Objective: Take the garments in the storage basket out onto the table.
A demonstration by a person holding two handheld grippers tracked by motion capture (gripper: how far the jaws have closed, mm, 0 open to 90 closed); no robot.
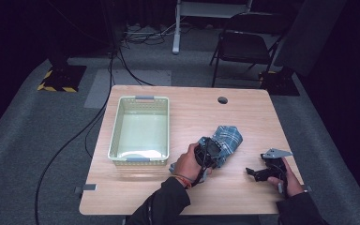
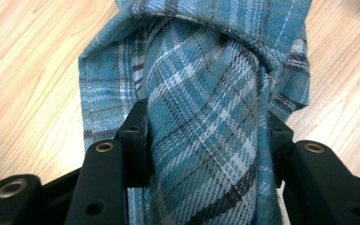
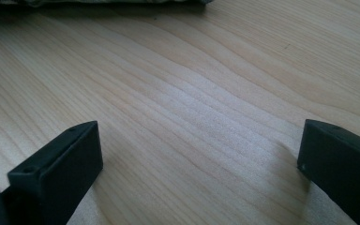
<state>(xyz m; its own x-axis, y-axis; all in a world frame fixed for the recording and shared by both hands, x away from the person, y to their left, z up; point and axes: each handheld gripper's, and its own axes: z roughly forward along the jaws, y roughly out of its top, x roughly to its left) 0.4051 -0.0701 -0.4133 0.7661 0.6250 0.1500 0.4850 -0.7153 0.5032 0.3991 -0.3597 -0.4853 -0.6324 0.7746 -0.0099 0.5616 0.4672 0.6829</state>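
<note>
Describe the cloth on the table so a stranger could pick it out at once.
On the wooden table, look right of the pale green basket, toward the near edge. The bundled cloth lies there, with the left gripper shut on it. It is the only soft thing: teal-blue plaid with white and dark stripes.

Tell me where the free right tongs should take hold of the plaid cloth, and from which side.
Probably the far, bunched end of the plaid cloth, approached from its right side. The left tongs are already shut on the thick roll at the near end, and the open right tongs sit on the table to its right.
</note>
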